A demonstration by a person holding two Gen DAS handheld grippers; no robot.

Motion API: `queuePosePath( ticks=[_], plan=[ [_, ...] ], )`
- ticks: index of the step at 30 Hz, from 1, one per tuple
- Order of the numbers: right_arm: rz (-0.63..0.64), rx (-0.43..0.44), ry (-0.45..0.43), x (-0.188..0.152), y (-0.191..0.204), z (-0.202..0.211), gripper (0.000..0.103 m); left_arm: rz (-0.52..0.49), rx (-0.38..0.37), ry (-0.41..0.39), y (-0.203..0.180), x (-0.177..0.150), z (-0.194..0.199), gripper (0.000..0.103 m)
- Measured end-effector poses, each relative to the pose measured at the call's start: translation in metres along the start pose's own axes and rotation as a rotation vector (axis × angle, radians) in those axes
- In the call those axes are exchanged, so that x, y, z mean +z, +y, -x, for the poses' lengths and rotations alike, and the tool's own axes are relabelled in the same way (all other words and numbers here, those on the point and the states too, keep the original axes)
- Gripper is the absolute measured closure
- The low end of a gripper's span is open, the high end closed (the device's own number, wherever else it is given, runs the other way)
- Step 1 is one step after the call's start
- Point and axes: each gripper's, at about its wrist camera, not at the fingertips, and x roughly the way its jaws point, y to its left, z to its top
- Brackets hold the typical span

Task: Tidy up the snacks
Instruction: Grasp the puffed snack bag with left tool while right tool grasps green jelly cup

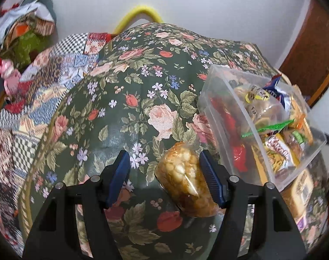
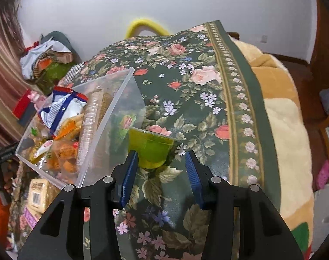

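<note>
**Snack packet and jelly cup sit between parted jaws**

Green floral cloth (image 1: pixel 142 82) covers the surface beneath both tools. The left gripper (image 1: pixel 166 173) is released: its blue ribbed pads (image 1: pixel 118 177) stand wide apart, and a clear plastic packet of golden-brown puffed snack (image 1: pixel 186 179) lies on the cloth between them, up against the right-hand pad and well clear of the other. Just beyond that pad stands a clear rectangular plastic bin (image 1: pixel 220 80) crammed with mixed wrapped snacks.

The right gripper (image 2: pixel 162 164) is likewise unclenched. A small translucent green jelly cup with a sealed film lid (image 2: pixel 151 149) rests on the cloth at its fingertips, touching or nearly touching the left-hand pad, with a clear gap to the other. The bin (image 2: pixel 125 99) stands immediately left of the cup. A yellowish wrapped packet with a barcode (image 2: pixel 37 195) lies beside the bin's near corner.
</note>
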Motion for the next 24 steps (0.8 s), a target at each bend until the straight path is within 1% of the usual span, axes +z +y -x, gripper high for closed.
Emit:
queuePosePath(
  ticks=[2,4,6,8,9,10,14,18,24],
  plan=[
    [-0.005,0.023,0.005,0.002,-0.003,-0.002,0.061,-0.029,0.035,-0.007,-0.001,0.001,-0.001,0.035],
    [-0.01,0.023,0.009,0.003,-0.005,-0.005,0.061,-0.03,0.052,-0.002,0.003,0.001,-0.002,0.035],
    [-0.004,-0.001,0.016,0.005,-0.006,-0.008,0.061,-0.025,0.081,0.008,0.008,0.001,-0.004,0.036],
    [0.011,-0.071,0.028,0.006,-0.005,-0.012,0.061,-0.019,0.11,0.026,0.014,-0.001,-0.008,0.037],
    [0.015,-0.095,0.035,0.007,-0.006,-0.014,0.061,-0.009,0.11,0.034,0.018,-0.003,-0.009,0.038],
    [0.01,-0.09,0.038,0.007,-0.008,-0.015,0.061,0.005,0.104,0.038,0.021,-0.004,-0.009,0.038],
    [-0.005,-0.017,0.022,0.009,-0.01,-0.009,0.061,0.075,0.051,0.034,0.031,-0.01,0.0,0.038],
    [0.01,-0.023,0.023,0.019,-0.005,-0.012,0.061,0.081,0.03,0.018,0.026,-0.016,0.009,0.038],
    [-0.01,0.005,0.046,0.034,-0.011,-0.025,0.061,0.092,0.021,0.004,0.021,-0.022,0.021,0.038]
  ],
)
